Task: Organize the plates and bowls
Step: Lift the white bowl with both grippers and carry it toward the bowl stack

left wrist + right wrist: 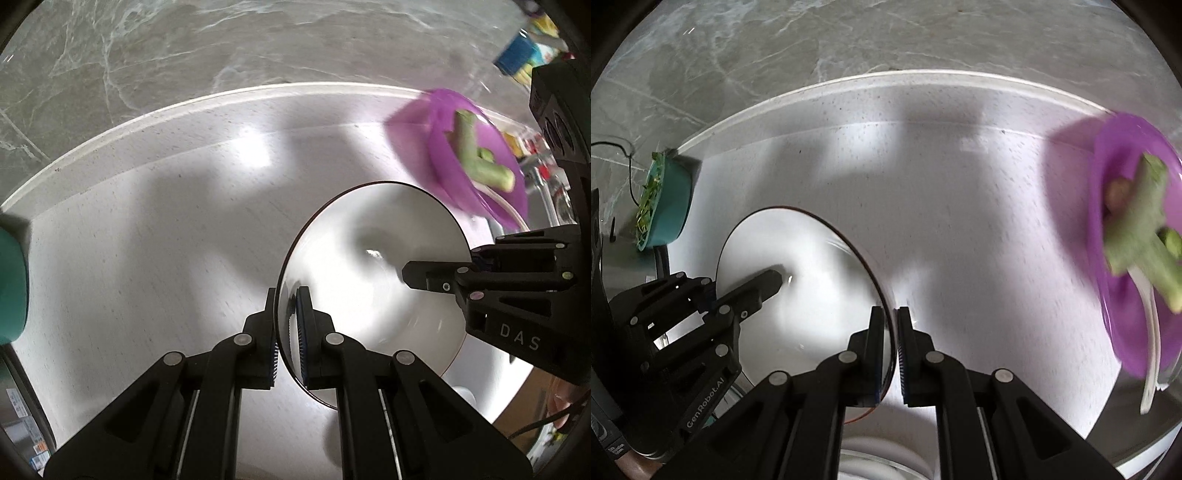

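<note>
A white plate with a thin dark rim is held above the white round table by both grippers. Its left edge is clamped between the closed pads of the left gripper; its right edge is clamped by the right gripper. A purple bowl containing green food is seen at the right, a teal bowl at the left table edge.
</note>
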A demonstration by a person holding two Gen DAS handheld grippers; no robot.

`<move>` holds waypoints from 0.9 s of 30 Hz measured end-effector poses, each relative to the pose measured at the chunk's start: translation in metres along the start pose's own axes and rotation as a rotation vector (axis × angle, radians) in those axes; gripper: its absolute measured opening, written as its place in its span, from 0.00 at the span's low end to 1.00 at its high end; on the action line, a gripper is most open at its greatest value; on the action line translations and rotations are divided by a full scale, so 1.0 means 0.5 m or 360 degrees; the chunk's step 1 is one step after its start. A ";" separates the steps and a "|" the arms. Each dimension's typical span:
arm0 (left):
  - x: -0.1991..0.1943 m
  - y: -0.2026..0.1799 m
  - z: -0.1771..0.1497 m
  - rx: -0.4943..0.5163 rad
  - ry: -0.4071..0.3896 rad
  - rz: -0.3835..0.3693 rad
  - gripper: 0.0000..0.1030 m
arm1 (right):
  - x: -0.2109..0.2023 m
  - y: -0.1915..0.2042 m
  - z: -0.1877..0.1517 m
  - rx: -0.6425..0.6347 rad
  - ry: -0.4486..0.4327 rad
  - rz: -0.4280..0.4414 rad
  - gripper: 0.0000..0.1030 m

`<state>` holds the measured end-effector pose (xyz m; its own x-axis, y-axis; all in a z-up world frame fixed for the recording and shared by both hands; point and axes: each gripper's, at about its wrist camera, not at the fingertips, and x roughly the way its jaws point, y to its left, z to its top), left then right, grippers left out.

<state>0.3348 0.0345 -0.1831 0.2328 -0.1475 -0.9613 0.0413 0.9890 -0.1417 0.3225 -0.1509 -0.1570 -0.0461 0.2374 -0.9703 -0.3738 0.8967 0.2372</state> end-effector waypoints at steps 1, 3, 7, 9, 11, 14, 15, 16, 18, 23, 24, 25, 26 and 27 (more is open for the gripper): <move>-0.007 -0.007 -0.010 0.0009 -0.0001 -0.0005 0.06 | -0.007 -0.002 -0.013 0.0005 -0.0005 -0.0002 0.09; -0.022 -0.020 -0.031 0.0031 -0.0001 -0.0021 0.06 | -0.020 -0.004 -0.039 0.0013 -0.0013 -0.0010 0.09; -0.039 -0.061 -0.066 0.0075 -0.0002 -0.0043 0.06 | -0.045 -0.004 -0.086 0.0024 -0.0028 -0.0038 0.09; -0.052 -0.077 -0.088 0.0102 -0.0005 -0.0055 0.06 | -0.053 -0.004 -0.107 0.0035 -0.0036 -0.0048 0.09; -0.065 -0.095 -0.115 0.0119 -0.0001 -0.0073 0.06 | -0.061 -0.002 -0.136 0.0051 -0.0043 -0.0056 0.09; -0.079 -0.124 -0.155 0.0156 0.0003 -0.0096 0.06 | -0.069 -0.004 -0.170 0.0067 -0.0050 -0.0066 0.09; -0.082 -0.134 -0.168 0.0172 0.0008 -0.0104 0.06 | -0.072 -0.006 -0.183 0.0074 -0.0051 -0.0067 0.09; -0.084 -0.141 -0.177 0.0182 0.0011 -0.0110 0.06 | -0.075 -0.009 -0.198 0.0080 -0.0051 -0.0070 0.09; -0.086 -0.154 -0.197 0.0205 0.0018 -0.0122 0.06 | -0.080 -0.013 -0.221 0.0092 -0.0053 -0.0071 0.09; -0.091 -0.186 -0.248 0.0271 0.0037 -0.0135 0.06 | -0.090 -0.023 -0.269 0.0122 -0.0054 -0.0073 0.10; -0.088 -0.190 -0.257 0.0283 0.0046 -0.0137 0.06 | -0.089 -0.025 -0.275 0.0127 -0.0051 -0.0072 0.10; -0.085 -0.193 -0.263 0.0297 0.0053 -0.0134 0.06 | -0.089 -0.027 -0.285 0.0136 -0.0050 -0.0070 0.10; -0.084 -0.198 -0.272 0.0311 0.0057 -0.0132 0.06 | -0.088 -0.026 -0.291 0.0141 -0.0048 -0.0071 0.10; -0.083 -0.205 -0.282 0.0326 0.0062 -0.0128 0.06 | -0.086 -0.027 -0.296 0.0144 -0.0044 -0.0072 0.10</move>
<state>0.1840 -0.0598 -0.1621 0.1835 -0.2217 -0.9577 0.2559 0.9514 -0.1712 0.1923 -0.2286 -0.1257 -0.0047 0.2049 -0.9788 -0.2897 0.9365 0.1974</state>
